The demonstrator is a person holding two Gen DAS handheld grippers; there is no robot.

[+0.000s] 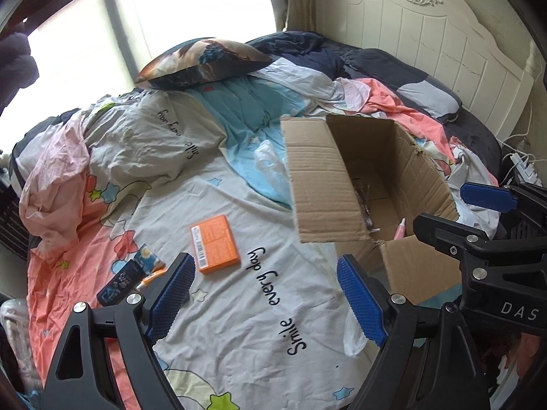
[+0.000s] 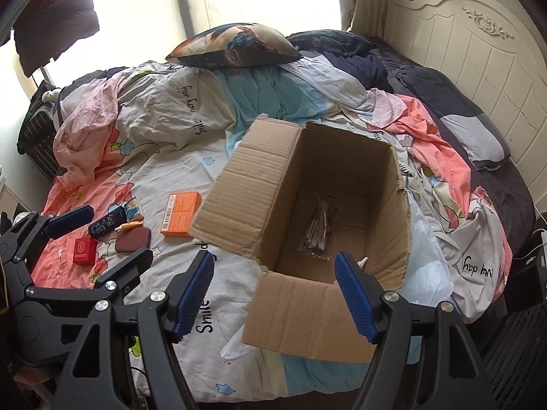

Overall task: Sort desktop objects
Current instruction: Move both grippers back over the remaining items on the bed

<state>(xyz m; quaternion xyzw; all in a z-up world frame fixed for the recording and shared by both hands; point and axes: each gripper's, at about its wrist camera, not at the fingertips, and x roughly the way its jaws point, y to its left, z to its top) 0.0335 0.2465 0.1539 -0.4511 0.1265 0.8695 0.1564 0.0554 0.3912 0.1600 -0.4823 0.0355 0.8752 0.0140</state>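
**Bed-top sorting station: contents and clearances**

Container: open brown corrugated cardboard box (image 2: pixel 342 184), flaps splayed outward, standing on the patterned "Smile every day" duvet (image 1: pixel 239 324). Inside, on the floor of the box: a clear plastic packet of thin sticks (image 2: pixel 319 232); a pale pink tube (image 1: pixel 400 230) leaning in the near corner.

Loose items, left of the box on the duvet: flat orange rectangular carton (image 1: pixel 215 244), near the box's left flap but apart from it; dark blue printed can (image 2: pixel 104 223) lying flat; small orange-and-white tube (image 2: pixel 129 227) just beside it; small red square box (image 2: pixel 83 251); maroon rounded pouch (image 2: pixel 133 241).

Tools: left gripper (image 1: pixel 266 300), blue-padded fingers spread wide, holding nothing, above bare duvet between the orange carton and the box. Right gripper (image 2: pixel 273 300), fingers likewise apart and empty, over the box's near flap.

Clearance: bare duvet lies in front of the carton; a white plastic bag (image 2: pixel 427 270) is crumpled against the box's right wall.
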